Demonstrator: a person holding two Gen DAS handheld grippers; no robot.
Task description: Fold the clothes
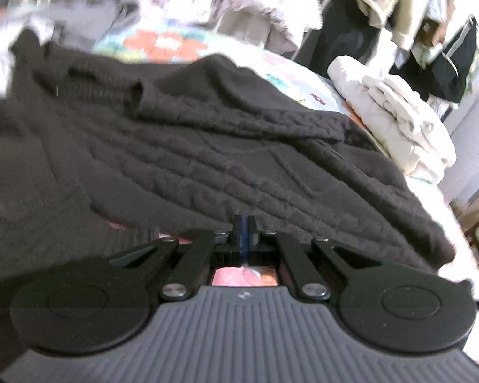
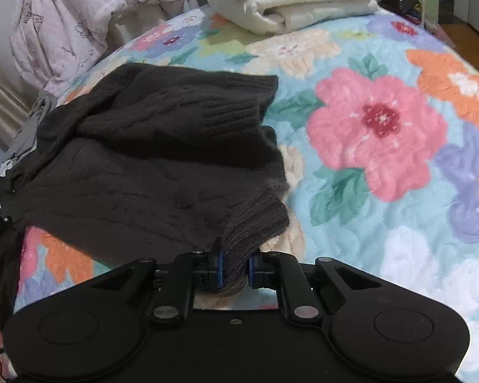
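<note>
Sweater: a dark cable-knit sweater [image 2: 150,166] lies spread on the bed, one sleeve folded across its body; the ribbed cuff of that sleeve [image 2: 236,102] points toward the middle of the quilt; in the left wrist view the same sweater [image 1: 207,159] fills most of the frame, its ribbed collar [image 1: 89,79] toward the far left

Right gripper: the right gripper [image 2: 234,269] is clamped on a ribbed corner of the sweater's hem; grey knit bunches between the blue pads [image 2: 219,268] and hangs a little below them

Left gripper: the left gripper [image 1: 244,228] is closed right down, the two fingers meeting with no gap; its tips sit at the sweater's near edge; it may be pinching a thin bit of knit, but the picture is blurred there and I cannot tell

Quilt: a floral quilt [image 2: 383,134] in pink, orange, purple and light blue covers the bed under the sweater

Folded pile: cream-coloured folded bedding or clothes [image 2: 287,0] sits at the far edge of the quilt, well apart from the sweater

Pillow side: a pale printed duvet [image 2: 64,25] is heaped at the far left of the bed; a grey garment [image 2: 32,127] lies just beside the sweater's left edge
</note>
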